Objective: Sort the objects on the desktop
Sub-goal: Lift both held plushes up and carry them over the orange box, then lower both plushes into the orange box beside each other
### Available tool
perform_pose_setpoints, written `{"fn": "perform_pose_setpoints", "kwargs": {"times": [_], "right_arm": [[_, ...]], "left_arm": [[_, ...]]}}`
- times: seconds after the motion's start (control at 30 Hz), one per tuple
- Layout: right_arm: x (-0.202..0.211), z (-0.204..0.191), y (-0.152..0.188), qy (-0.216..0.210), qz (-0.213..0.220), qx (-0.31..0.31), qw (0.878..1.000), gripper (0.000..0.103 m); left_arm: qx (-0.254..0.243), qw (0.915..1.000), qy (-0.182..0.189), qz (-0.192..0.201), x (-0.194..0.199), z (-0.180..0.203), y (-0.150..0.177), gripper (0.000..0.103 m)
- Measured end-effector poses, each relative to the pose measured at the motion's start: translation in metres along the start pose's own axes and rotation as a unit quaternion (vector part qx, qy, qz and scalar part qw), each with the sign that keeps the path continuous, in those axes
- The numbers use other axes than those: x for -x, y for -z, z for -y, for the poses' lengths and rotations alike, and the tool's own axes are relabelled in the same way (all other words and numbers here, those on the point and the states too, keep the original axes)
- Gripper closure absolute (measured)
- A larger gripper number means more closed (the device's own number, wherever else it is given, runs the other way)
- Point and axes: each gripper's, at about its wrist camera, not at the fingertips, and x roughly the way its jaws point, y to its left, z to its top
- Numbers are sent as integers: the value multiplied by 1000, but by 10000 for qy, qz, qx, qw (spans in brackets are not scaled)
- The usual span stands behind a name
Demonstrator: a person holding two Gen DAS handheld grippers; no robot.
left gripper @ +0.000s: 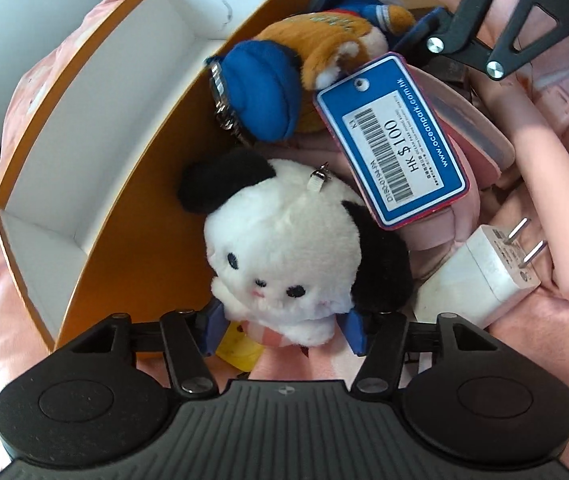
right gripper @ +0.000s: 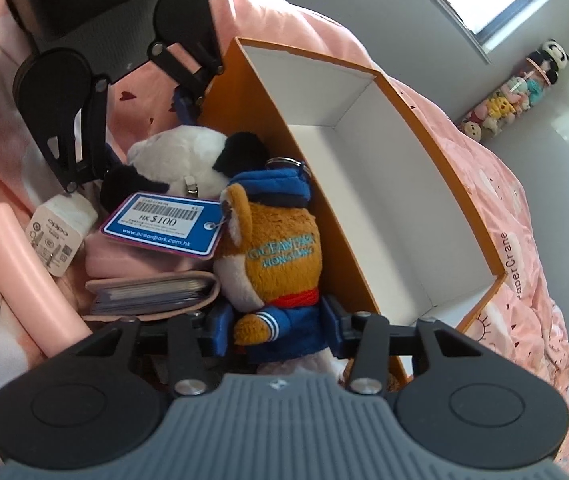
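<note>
A white and black plush dog (left gripper: 284, 248) lies on the pink bedding beside an orange box (left gripper: 140, 216). My left gripper (left gripper: 280, 330) is shut on its lower end, a blue pad on each side. A brown plush in blue sailor clothes (right gripper: 280, 264) with a blue price tag (right gripper: 164, 224) lies against the box wall (right gripper: 336, 216). My right gripper (right gripper: 280, 332) is shut on its lower body. The box's white inside (right gripper: 384, 184) holds nothing. Each gripper shows in the other view: the right (left gripper: 424, 28), the left (right gripper: 144, 120).
A white charger plug (left gripper: 484, 272), a pink card holder (right gripper: 152, 292), a pink tube (right gripper: 24, 276) and a pink case (left gripper: 468, 120) lie on the pink bedding (right gripper: 504, 200). A yellow item (left gripper: 240, 348) peeks from under the dog. A jar of small plush toys (right gripper: 516, 92) stands far right.
</note>
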Motion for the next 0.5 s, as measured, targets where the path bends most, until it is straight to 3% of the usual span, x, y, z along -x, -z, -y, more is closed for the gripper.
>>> {"fn": "perform_pose_setpoints", "kwargs": {"times": [0.1, 0.23, 0.37, 0.5], "right_arm": [[5, 6, 0, -119, 63, -293, 9995, 59], [15, 28, -1, -648, 245, -1171, 9907, 61], [19, 51, -4, -957, 420, -2022, 9737, 63], [21, 70, -1, -1372, 593, -2982, 9427, 64]], "left_arm": [[335, 9994, 31, 29, 8, -11, 2, 42], [926, 9951, 329, 131, 23, -32, 5, 43], [1760, 9805, 829, 283, 34, -62, 14, 44], [2275, 9660, 1143, 454, 53, -85, 18, 45]]}}
